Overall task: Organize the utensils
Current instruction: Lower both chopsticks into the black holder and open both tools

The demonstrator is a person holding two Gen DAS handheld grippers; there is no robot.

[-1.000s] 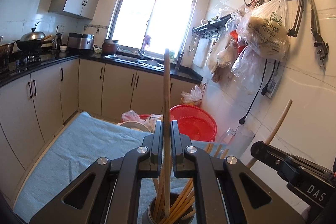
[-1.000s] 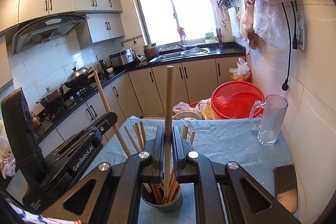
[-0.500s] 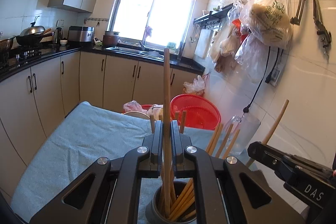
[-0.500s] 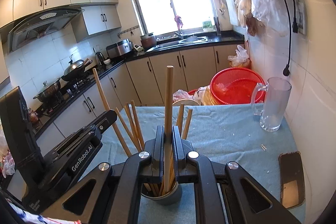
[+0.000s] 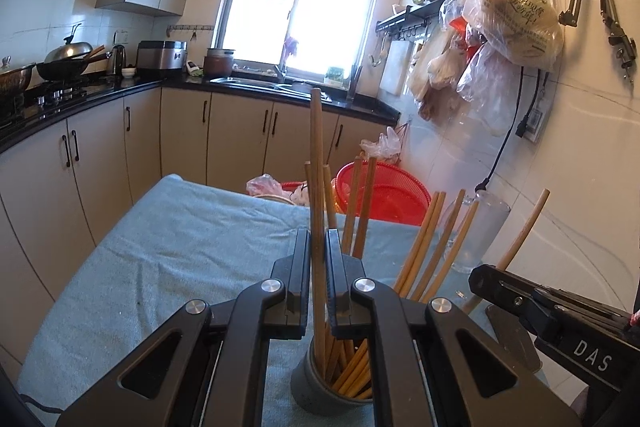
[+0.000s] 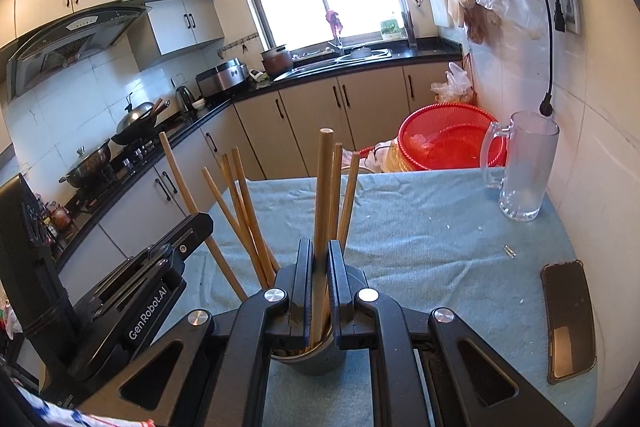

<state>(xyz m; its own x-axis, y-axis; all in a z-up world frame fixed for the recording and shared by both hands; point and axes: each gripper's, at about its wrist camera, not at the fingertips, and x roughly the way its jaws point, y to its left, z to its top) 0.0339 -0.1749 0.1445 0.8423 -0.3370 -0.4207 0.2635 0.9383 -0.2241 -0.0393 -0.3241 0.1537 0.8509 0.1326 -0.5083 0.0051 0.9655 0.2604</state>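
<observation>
- left gripper [image 5: 318, 269] clamped on one wooden chopstick [image 5: 317, 187], jaws pinched tight on the shaft about midway, stick upright between them
- right gripper [image 6: 320, 267] likewise clenched on its own chopstick [image 6: 323, 195], near vertical, top end leaning slightly right in the right wrist view
- grey holder cup [image 5: 320, 387] stands on the blue cloth [image 5: 160, 247] directly under both grippers; lower tip of the left-held stick is already inside the rim among the other chopsticks [image 5: 424, 243]
- right-held stick's lower end also looks to run into the cup [image 6: 316, 359], though the jaws hide the tip
- key relation: each stick's long axis is close to vertical and lined up with the cup mouth, target straight below, no sideways offset visible
- both grippers sit side by side over the same cup, left one visible at the left edge of the right wrist view [image 6: 132, 291]; neither clearly nearer
- loose sticks in the cup fan outward, tops pointing up and away from centre; a held stick could snag on them
- judgement: next is lowering a bit more then letting go, both sticks dropping in
- glass mug [image 6: 520, 167] and phone [image 6: 568, 319] well apart on the cloth, not in the way
</observation>
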